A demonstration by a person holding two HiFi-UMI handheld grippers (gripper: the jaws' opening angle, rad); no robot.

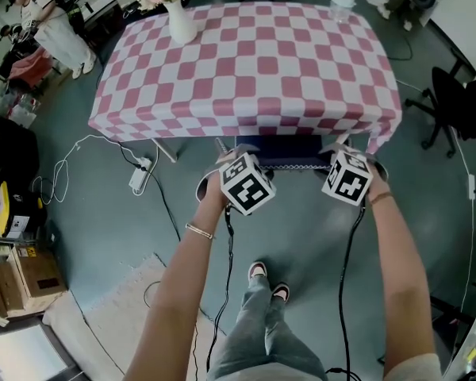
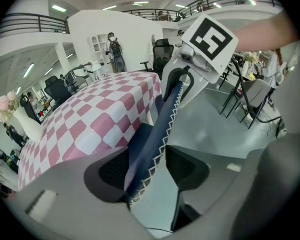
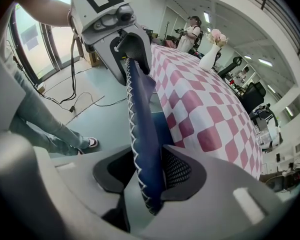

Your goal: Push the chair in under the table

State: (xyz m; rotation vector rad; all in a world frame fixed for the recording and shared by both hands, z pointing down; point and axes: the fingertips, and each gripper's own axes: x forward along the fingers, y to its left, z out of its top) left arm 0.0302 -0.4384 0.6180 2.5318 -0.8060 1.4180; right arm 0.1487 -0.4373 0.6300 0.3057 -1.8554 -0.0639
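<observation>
Navy stitched chair back (image 2: 157,134) between the parted, unclamped jaws of left gripper (image 2: 147,171) and right gripper (image 3: 145,171).

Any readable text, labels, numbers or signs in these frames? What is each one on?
No words or numbers can be read.
Marker cubes: black-and-white square patterns only, no letters.
Label on the cardboard box: too small to read.
</observation>
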